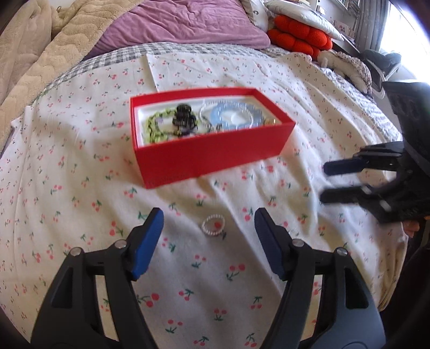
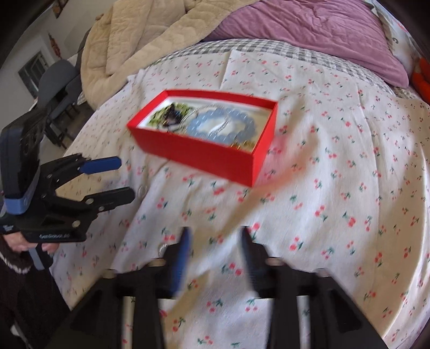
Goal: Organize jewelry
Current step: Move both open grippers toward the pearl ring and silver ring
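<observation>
Bedding fills the scene: a white sheet (image 1: 80, 161) printed with small red cherries covers the bed, with a beige quilted blanket (image 1: 29, 53) heaped at the far left and a purple pillow (image 1: 188, 24) beside it at the far edge. Farther right along that edge sit a bright orange cushion (image 1: 298, 35) and a white pillow (image 1: 303, 16) on top of it.

Near the middle of the sheet rests an open red box (image 1: 212, 153), its long side facing the viewer. Inside, from left to right, lie a green beaded bracelet (image 1: 154, 126), a dark beaded piece (image 1: 184, 118) and a pale blue beaded bracelet (image 1: 233, 115); the blur hides any finer detail.

On the sheet just in front of the box lies a small white pearl ring (image 1: 212, 226), apart from the box and touching neither tool.

The left gripper (image 1: 208, 224) hangs over the near sheet with its blue-padded fingers spread wide, holding nothing; the pearl ring lies on the cloth in the gap between the two fingers. In the right wrist view a person's hand (image 2: 32, 245) grasps this tool's handle.

To the right, the right gripper (image 1: 323, 184) points in over the sheet, its jaws parted and empty. Its own camera view is motion-blurred.
</observation>
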A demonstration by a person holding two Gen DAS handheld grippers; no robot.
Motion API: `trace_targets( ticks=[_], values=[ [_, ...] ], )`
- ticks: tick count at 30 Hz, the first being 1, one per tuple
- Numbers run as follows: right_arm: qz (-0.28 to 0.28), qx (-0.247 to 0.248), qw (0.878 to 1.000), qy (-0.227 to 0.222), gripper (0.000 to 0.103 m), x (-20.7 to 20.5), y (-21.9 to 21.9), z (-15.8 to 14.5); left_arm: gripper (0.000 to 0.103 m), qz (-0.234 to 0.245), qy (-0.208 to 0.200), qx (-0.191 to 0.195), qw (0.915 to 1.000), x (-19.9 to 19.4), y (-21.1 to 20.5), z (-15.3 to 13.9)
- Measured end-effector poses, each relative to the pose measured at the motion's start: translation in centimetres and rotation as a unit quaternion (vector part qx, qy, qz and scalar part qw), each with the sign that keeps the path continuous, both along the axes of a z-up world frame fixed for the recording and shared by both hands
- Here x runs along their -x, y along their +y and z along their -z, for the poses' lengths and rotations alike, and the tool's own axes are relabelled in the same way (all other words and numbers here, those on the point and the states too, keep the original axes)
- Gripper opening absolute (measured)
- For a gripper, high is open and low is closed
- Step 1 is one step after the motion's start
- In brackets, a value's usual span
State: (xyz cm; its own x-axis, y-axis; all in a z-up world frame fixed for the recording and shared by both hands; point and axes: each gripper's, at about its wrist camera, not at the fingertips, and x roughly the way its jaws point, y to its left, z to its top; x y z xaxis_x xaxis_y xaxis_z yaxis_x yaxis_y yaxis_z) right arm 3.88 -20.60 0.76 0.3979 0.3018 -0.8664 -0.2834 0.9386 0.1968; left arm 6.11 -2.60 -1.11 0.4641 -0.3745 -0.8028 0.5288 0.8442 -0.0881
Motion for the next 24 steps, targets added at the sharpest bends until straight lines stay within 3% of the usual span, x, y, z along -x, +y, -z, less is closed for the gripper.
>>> trace_targets(
  ticks=[8, 12, 16, 20, 24],
  values=[
    [-0.075, 0.044, 0.996, -0.034, 0.081, 3.8, 2.6, 2.2, 0.07, 0.007, -0.014, -0.036, 0.9992, 1.0, -1.0, 2.4],
    [-0.089, 0.054, 0.994, -0.026, 0.081, 4.5, 2.4, 3.5, 0.059, 0.014, -0.017, -0.039, 0.999, 1.1, -1.8, 2.9],
    [-0.091, 0.038, 0.995, -0.024, 0.084, 4.3, 1.9, 3.7, 0.042, 0.029, -0.018, -0.038, 0.9987, 1.4, -2.4, 3.0],
    [-0.097, 0.042, 0.994, -0.028, 0.086, 4.4, 2.3, 3.8, 0.037, 0.025, -0.013, -0.032, 0.9991, 1.3, -2.3, 3.0],
    [-0.099, 0.048, 0.993, -0.04, 0.086, 4.4, 2.9, 3.7, 0.026, 0.017, -0.01, -0.029, 0.9994, 1.5, -2.2, 3.0]
  ],
)
